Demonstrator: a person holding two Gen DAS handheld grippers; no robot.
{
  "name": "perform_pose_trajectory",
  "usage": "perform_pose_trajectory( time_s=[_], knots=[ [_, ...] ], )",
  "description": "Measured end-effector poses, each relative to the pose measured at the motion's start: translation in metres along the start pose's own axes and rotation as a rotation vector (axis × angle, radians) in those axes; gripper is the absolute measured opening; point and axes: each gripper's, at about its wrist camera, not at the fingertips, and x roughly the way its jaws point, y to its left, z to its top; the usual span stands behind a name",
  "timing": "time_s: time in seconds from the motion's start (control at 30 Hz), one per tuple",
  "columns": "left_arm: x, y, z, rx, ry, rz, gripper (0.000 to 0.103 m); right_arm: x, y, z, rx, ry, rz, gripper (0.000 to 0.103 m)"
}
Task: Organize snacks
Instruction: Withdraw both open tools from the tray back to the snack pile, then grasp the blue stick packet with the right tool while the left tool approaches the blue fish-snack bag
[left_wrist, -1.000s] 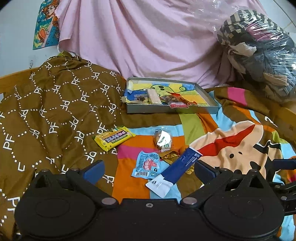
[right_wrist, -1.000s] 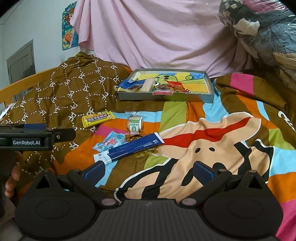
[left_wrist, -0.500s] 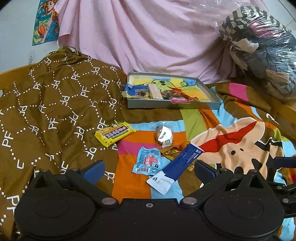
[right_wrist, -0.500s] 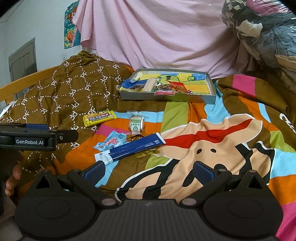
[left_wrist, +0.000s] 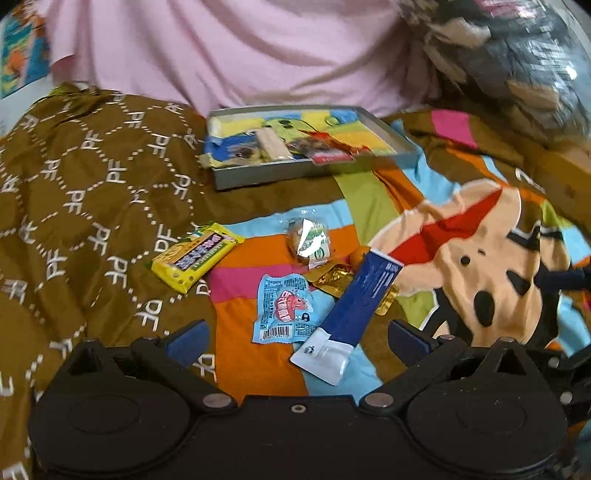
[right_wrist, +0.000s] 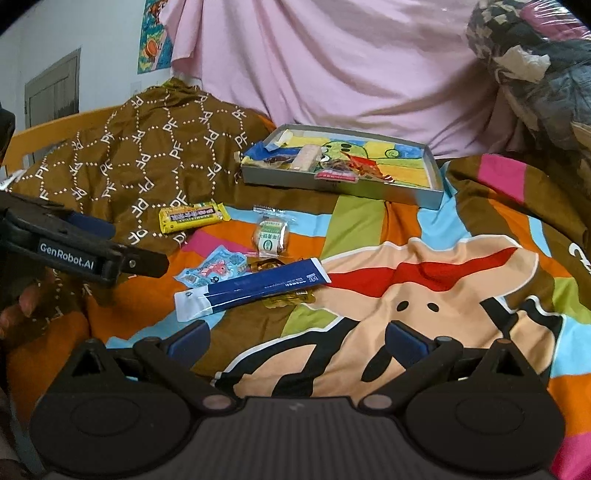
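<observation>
Landmark: shallow grey cardboard box lid w/ cartoon-printed floor (left_wrist: 295, 173) (right_wrist: 332, 184), lying on a bed at the foot of a draped pink sheet (left_wrist: 240, 48) (right_wrist: 332, 62). Inside the box, toward its left half: a few wrapped snacks, incl. a pale beige bar (left_wrist: 271, 144) (right_wrist: 304, 157) and a red-edged packet (left_wrist: 332, 157) (right_wrist: 338, 175) leaning over the front wall.

Loose snacks lie in front of the box on a multicolour cartoon-print blanket (left_wrist: 461, 258) (right_wrist: 424, 288):
- yellow rectangular candy bar (left_wrist: 195, 256) (right_wrist: 192, 218), front-left of box, on the edge of a brown "PF"-patterned cloth (left_wrist: 92, 192) (right_wrist: 147, 158).
- clear-wrapped round pastry w/ green label (left_wrist: 308, 242) (right_wrist: 271, 238), straight in front of box.
- light-blue flat pouch w/ red print (left_wrist: 282, 310) (right_wrist: 214, 269), nearer the cameras than the pastry.
- long navy-blue stick pack w/ white end (left_wrist: 351, 314) (right_wrist: 251, 291), just right of the pouch, lying over gold foil wrappers (left_wrist: 330, 278) (right_wrist: 288, 299).

Left gripper (left_wrist: 295, 338) (right_wrist: 122, 243): fingers wide apart, nothing between them, low over the blanket just short of the pouch and stick pack; left view is motion-blurred. A hand (right_wrist: 18, 306) grips its handle.

Right gripper (right_wrist: 295, 339): fingers wide apart, empty, over the blanket, well in front of the box.
</observation>
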Motion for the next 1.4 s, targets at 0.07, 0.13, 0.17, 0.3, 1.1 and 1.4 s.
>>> perform_pose_trajectory(
  time_s=[0.07, 0.13, 0.17, 0.3, 1.1, 1.4],
  knots=[
    [0.01, 0.005, 0.0, 0.007, 0.014, -0.004, 0.102, 0.008, 0.001, 0.001, -0.002, 0.009, 0.002, 0.103],
    [0.018, 0.011, -0.001, -0.01, 0.024, -0.008, 0.102, 0.018, 0.002, 0.003, -0.007, 0.023, 0.005, 0.103],
    [0.022, 0.015, -0.001, -0.022, 0.03, -0.011, 0.102, 0.022, 0.003, 0.004, -0.01, 0.029, 0.006, 0.103],
    [0.033, 0.031, -0.001, -0.064, 0.047, -0.009, 0.102, 0.042, 0.009, 0.008, -0.004, 0.054, 0.022, 0.103],
    [0.07, 0.106, 0.013, -0.391, 0.052, 0.007, 0.102, 0.152, 0.037, 0.035, 0.298, 0.217, 0.022, 0.095],
    [0.067, 0.085, 0.014, -0.252, 0.017, -0.016, 0.102, 0.139, 0.047, 0.026, 0.188, 0.189, -0.049, 0.067]
  ],
)
